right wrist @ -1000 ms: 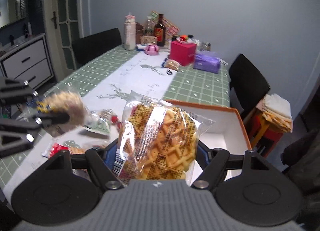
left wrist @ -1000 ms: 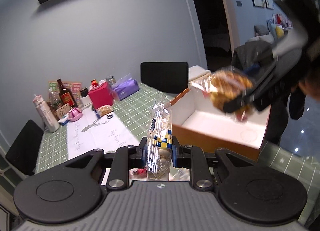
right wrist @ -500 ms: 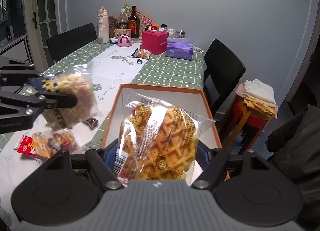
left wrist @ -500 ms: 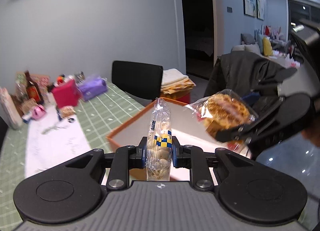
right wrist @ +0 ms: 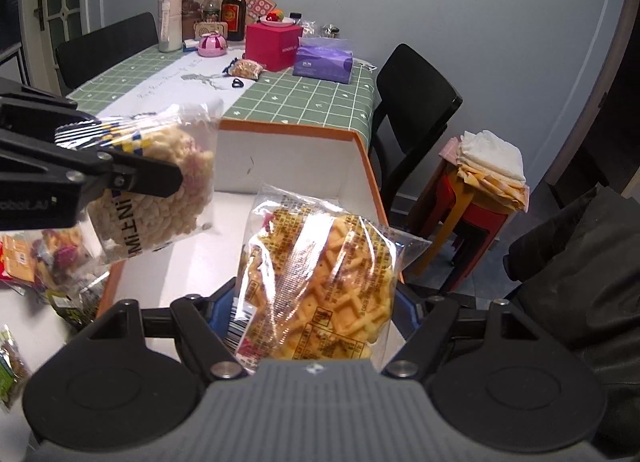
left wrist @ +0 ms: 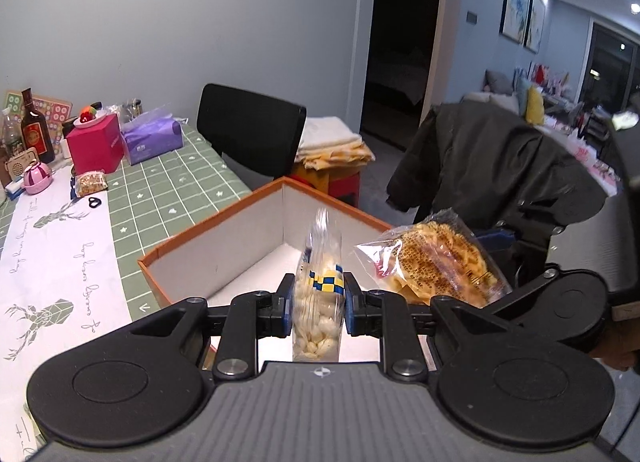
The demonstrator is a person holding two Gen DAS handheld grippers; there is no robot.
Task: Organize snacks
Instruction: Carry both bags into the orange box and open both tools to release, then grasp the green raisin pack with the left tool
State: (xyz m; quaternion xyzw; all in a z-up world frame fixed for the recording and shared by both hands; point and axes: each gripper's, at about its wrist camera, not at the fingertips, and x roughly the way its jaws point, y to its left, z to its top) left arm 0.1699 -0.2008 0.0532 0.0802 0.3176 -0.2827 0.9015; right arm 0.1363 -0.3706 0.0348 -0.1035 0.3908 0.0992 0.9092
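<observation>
Both tongs hover over the orange box (right wrist: 362,166): left tongs (left wrist: 319,304) pinching the puffed-snack bag (left wrist: 319,302), right tongs (right wrist: 316,310) pinching the waffle bag (right wrist: 320,282).

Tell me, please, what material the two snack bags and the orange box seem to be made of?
Waffle bag: thin clear plastic film, glossy; it shows glare and crinkles.
Puffed-snack bag: the same kind of clear film, printed with a blue and yellow check band.
Orange box: probably cardboard, matte; thin straight walls, white inside, orange rim and outside.
</observation>
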